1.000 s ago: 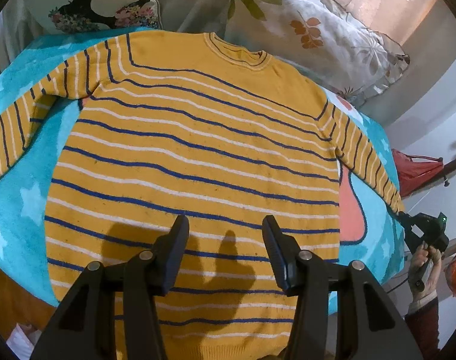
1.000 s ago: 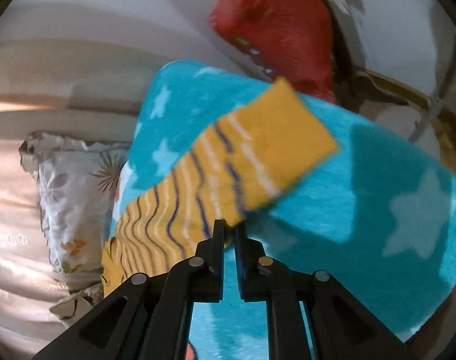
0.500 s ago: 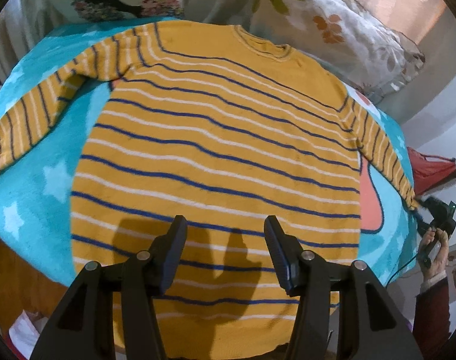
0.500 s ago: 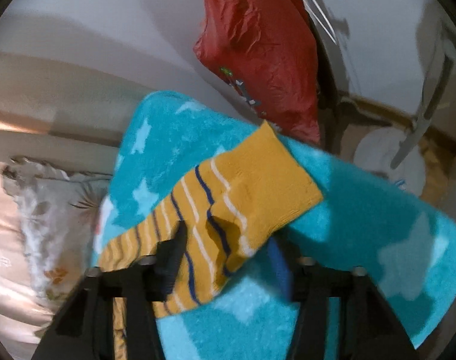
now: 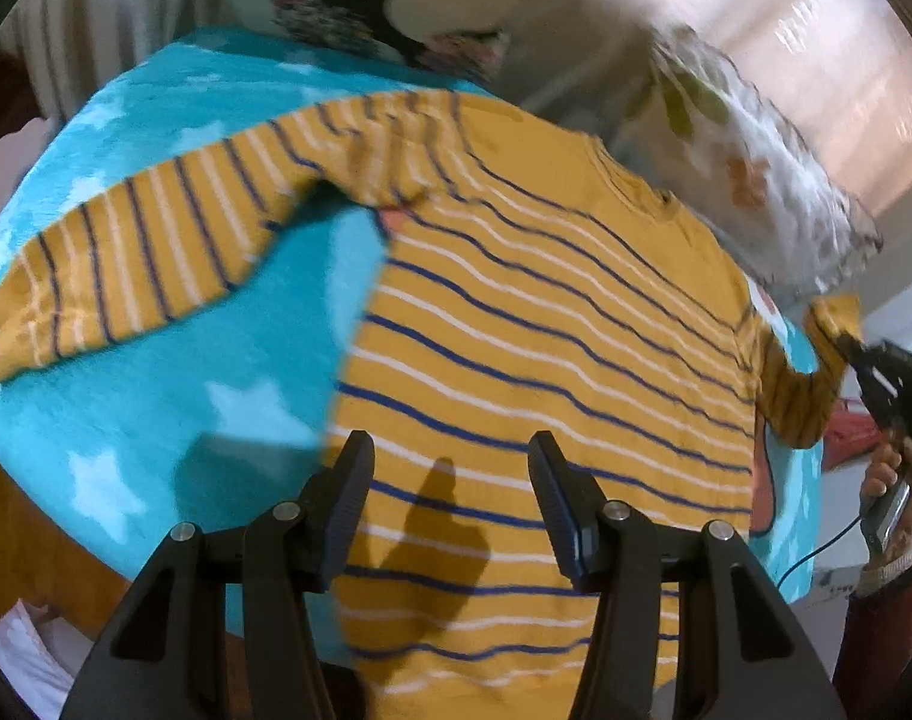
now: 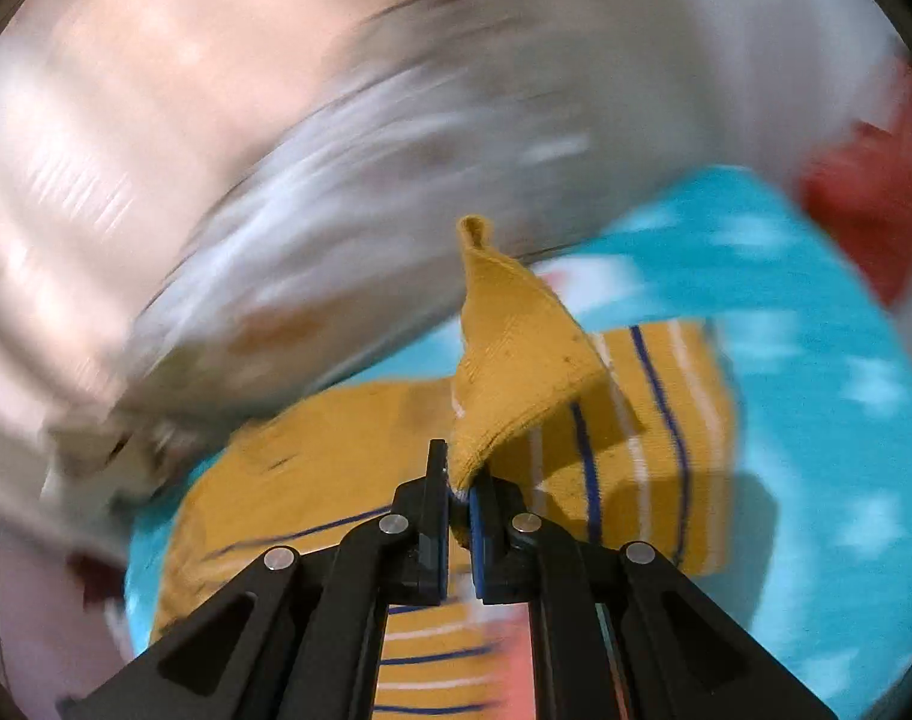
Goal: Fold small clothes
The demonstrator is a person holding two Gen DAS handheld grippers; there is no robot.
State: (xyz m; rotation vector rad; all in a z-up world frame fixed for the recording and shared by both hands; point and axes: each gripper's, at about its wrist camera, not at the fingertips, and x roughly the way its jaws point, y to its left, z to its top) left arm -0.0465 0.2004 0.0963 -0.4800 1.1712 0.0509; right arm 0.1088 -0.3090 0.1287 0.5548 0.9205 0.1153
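The sweater (image 5: 546, 348) lies flat on the blanket (image 5: 174, 360) under and ahead of the left gripper (image 5: 450, 504) (jaws spread, holding nothing). The right gripper (image 6: 459, 495) is clenched on the cuff (image 6: 516, 360), lifted above the blanket.

Sweater (image 5: 546, 324) on blanket (image 5: 264, 330) (pillows (image 5: 750, 156) behind)

mustard-yellow sweater (image 5: 546, 324) with navy and white stripes, lying on a turquoise blanket (image 5: 264, 348) with white stars, black fingers (image 5: 351, 504).
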